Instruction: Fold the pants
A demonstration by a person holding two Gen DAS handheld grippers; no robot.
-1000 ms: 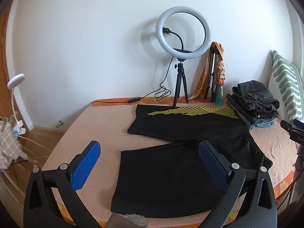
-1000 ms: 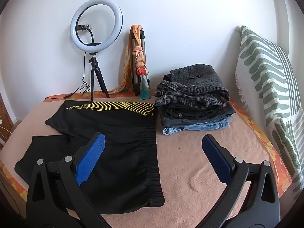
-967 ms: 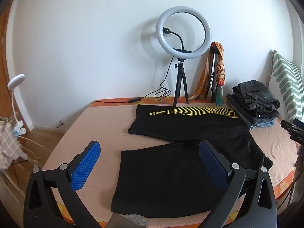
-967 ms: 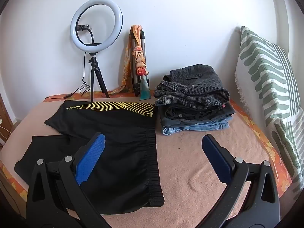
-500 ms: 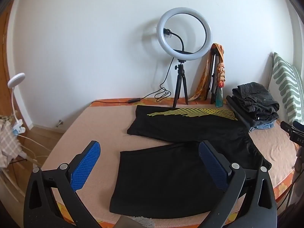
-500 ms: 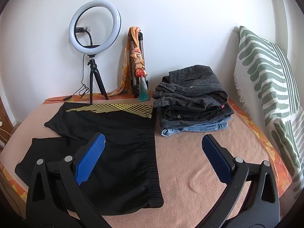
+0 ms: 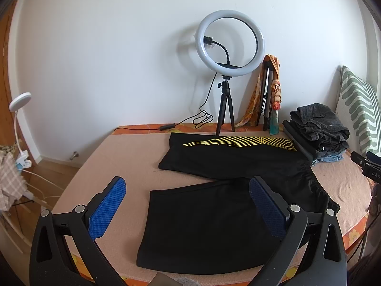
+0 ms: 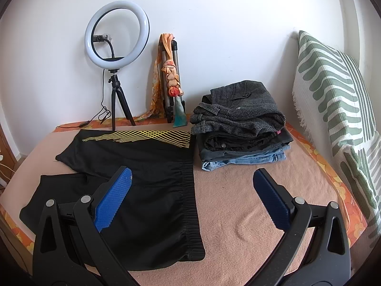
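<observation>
Nearest the cameras, both claws hang released above the bed's front edge, holding nothing. Left claw (image 7: 187, 205) hovers over the near leg of the shorts (image 7: 214, 219), right claw (image 8: 191, 190) over the waistband end and the bare blanket (image 8: 250, 202) beside it.

Black shorts lie spread flat on the bed, legs splayed apart toward the left, elastic waistband (image 8: 189, 190) running front to back on the right. No fold looks made yet, so the step in hand is judged to be the first grasp.

To do it well, each claw should likely pinch both layers at an edge: left at the near hem corner, right at the near waistband corner. Lifting the two together and carrying the near leg over onto the far leg, the one with yellow lines (image 7: 240, 141), should keep hems and waistband aligned. Thin slippery fabric may sag between the claws, so even tension matters.

Farther back sit a stack (image 8: 240, 128) of folded clothes, a ring light (image 8: 117, 32), and a striped pillow (image 8: 338, 100) on the right.
</observation>
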